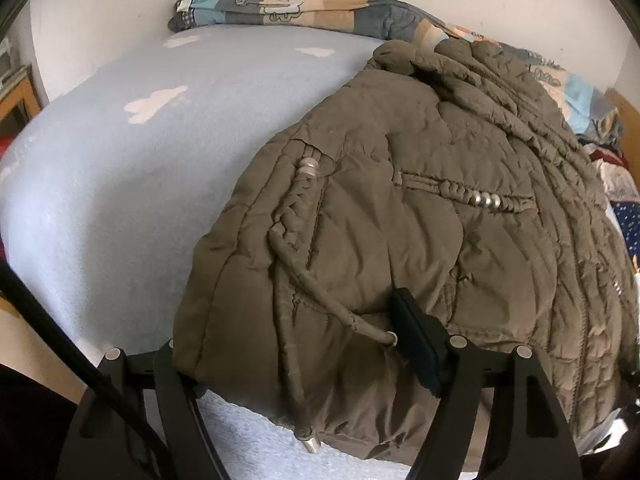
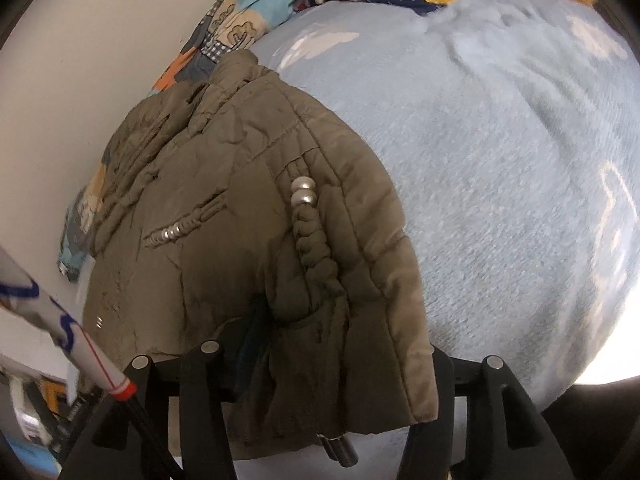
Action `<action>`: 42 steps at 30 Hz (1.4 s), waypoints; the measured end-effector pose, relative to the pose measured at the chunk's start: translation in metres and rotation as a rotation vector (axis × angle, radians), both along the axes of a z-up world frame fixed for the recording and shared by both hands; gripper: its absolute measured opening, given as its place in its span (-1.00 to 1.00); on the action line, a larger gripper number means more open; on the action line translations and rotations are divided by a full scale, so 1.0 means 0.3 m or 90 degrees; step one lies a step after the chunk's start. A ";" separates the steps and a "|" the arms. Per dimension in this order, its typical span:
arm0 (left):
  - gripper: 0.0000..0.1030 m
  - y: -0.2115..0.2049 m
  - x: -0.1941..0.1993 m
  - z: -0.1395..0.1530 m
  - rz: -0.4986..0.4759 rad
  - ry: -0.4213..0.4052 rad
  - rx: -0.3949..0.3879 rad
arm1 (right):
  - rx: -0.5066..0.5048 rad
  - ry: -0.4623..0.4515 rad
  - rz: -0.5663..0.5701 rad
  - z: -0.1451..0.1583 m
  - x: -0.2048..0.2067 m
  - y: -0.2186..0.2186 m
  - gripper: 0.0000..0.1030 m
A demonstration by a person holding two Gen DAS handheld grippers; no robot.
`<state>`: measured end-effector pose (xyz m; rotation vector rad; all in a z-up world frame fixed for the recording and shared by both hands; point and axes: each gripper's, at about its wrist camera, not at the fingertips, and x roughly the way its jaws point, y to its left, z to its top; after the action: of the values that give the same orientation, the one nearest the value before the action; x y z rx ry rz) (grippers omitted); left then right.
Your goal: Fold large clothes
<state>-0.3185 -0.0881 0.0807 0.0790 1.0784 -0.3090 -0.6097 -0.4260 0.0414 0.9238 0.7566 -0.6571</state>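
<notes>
Found a puffy olive-brown jacket (image 1: pixel 420 200) (image 2: pixel 240 208) lying on the side of the bed next to the wall, quilted in wavy stitched channels, matte and creased, collar end far and hem near. Noted braided cord trim on its front with round silver beads (image 1: pixel 308 166) (image 2: pixel 302 192), and a fabric-covered drawcord (image 1: pixel 320 292) running down to a metal tip (image 1: pixel 312 442) (image 2: pixel 340 450) below the hem. Saw beneath it a pale blue fleecy bedcover (image 1: pixel 140 180) (image 2: pixel 500 200) printed with white cloud shapes, nubbly in texture. Saw a patchwork quilt (image 1: pixel 280 0) (image 2: pixel 240 20) bunched along the far edge against a plain white wall (image 1: pixel 100 8) (image 2: pixel 80 60), touching the jacket's collar. Noted a white pole (image 2: pixel 60 320) with blue marks and a red band crossing the near left of the right wrist view, and a black cable (image 1: pixel 60 340) crossing the near left of the left wrist view. Held the left gripper (image 1: pixel 286 322) tilted down at the near hem, one finger (image 1: pixel 412 340) lying on top of the fabric and the other half hidden at the jacket's edge, jaws fairly wide with hem between them. Held the right gripper (image 2: pixel 346 332) likewise at the other hem corner, padded fabric filling the gap. Could not tell whether either pair of pads pressed on the jacket.
</notes>
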 end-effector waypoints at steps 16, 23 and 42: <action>0.53 -0.027 -0.008 -0.003 -0.013 -0.022 0.039 | -0.066 0.016 0.037 0.041 0.028 0.031 -0.31; 0.34 -0.065 -0.042 0.011 -0.040 -0.064 0.077 | -0.067 0.015 0.031 0.050 0.028 0.030 -0.31; -0.42 -0.078 -0.079 0.079 -0.085 -0.115 0.068 | -0.114 -0.024 0.062 0.139 0.006 0.058 -0.64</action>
<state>-0.3423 -0.1115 0.1045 0.2706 0.9113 -0.3571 -0.6078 -0.4086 0.0831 0.7294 0.6929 -0.6105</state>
